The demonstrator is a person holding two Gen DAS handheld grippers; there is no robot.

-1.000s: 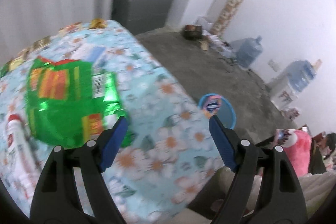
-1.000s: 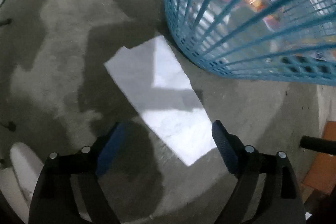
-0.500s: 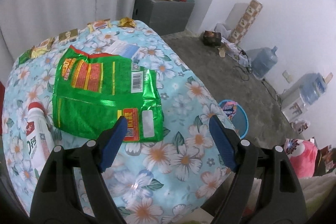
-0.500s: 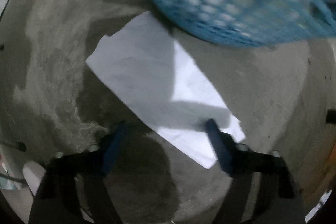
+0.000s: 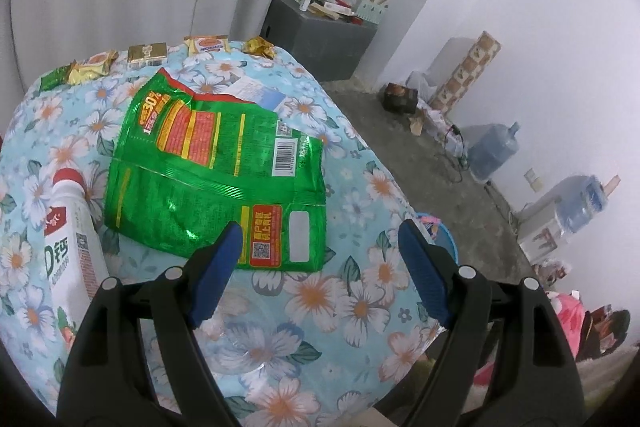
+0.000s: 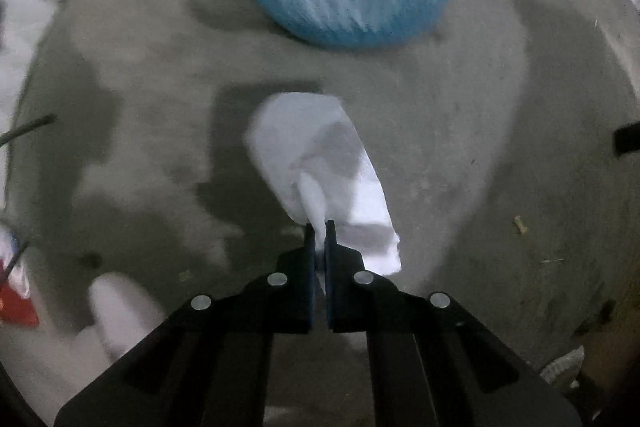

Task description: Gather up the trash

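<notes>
The right gripper points steeply down at the concrete floor, and its jaws are pinched tight on a fold of a white sheet of paper. The paper hangs crumpled from the pads, spreading out ahead of the fingertips above the floor. Beyond it, at the top of the right wrist view, stands a blue mesh basket, blurred, with bright wrappers showing inside it; the paper is near the basket but apart from it.

The left gripper hovers with its jaws spread wide and nothing between them, over a tabletop covered with a light blue flowered cloth. A large green snack bag lies flat on the cloth just beyond the fingertips, its lower edge reaching the tip of the left finger in the view; whether they touch cannot be told. A white bottle with a red cap lies beside the bag on the left. Small snack wrappers sit in a row along the far edge of the tabletop. On the floor past the near right corner, the rim of the blue basket shows.
</notes>
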